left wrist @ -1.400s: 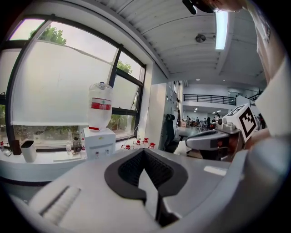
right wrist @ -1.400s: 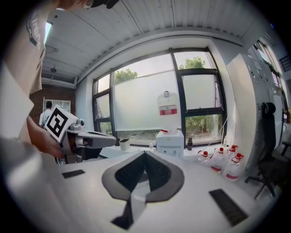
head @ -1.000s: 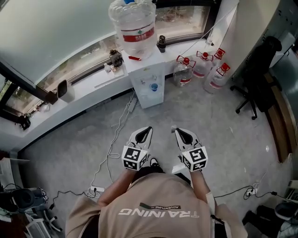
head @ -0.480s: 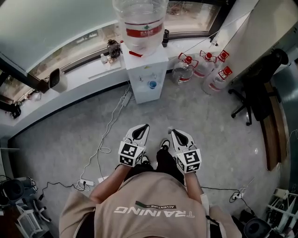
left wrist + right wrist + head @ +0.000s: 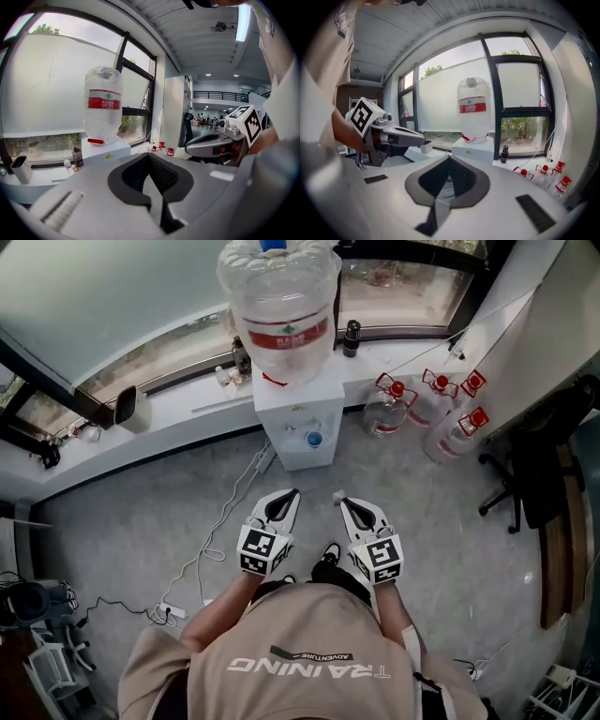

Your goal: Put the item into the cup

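My two grippers are held side by side at waist height over the grey floor. The left gripper is shut, and nothing shows between its fingers. My right gripper is shut too, on a small whitish item that peeks out at its tip and shows as a pale sliver between the pads. A white cup stands on the windowsill, far left of both grippers.
A white water dispenser with a large clear bottle stands straight ahead against the sill. To its right, water jugs sit on the floor near an office chair. Cables and a power strip lie at the left.
The person has stepped closer to the water dispenser, so it and the sill look nearer. Both grippers stay shut, side by side in front of the body.
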